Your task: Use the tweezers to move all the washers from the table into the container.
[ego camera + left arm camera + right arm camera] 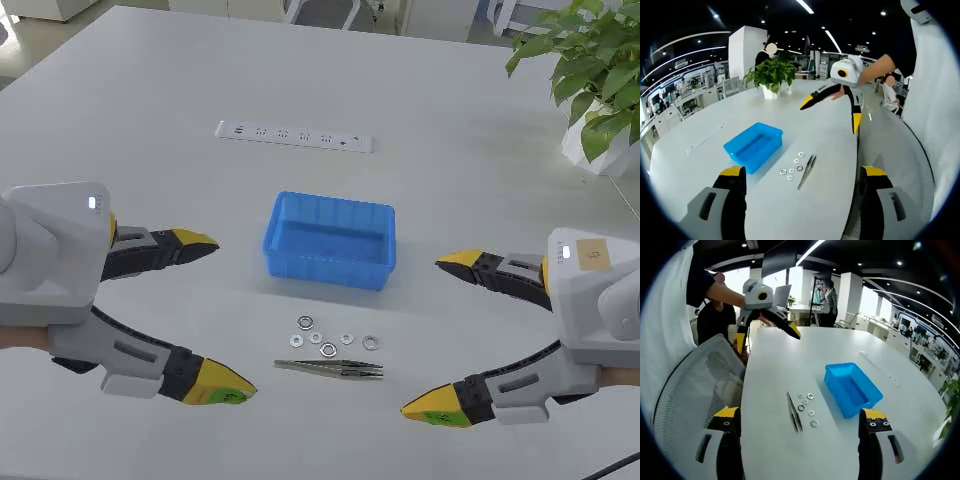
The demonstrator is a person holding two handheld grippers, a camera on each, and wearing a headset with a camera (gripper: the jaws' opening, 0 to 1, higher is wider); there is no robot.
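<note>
Both wide-jawed, left gripper [232,315] and right gripper [422,335] hover near the container [325,268]; washers [330,337] lie just before it, tweezers [328,368] slightly farther out.

Six washers [327,350], one tweezers [330,368], one container [325,268].

Table [450,200]: smooth, matt, pale grey surface. Container [325,272]: blue translucent plastic — smooth, slightly glossy. Washers [327,349]: bright, shiny metal. Tweezers [330,368]: grey metal with a duller sheen. Power strip [295,135]: white matt plastic. Chair back [695,385]: grey mesh fabric.
</note>
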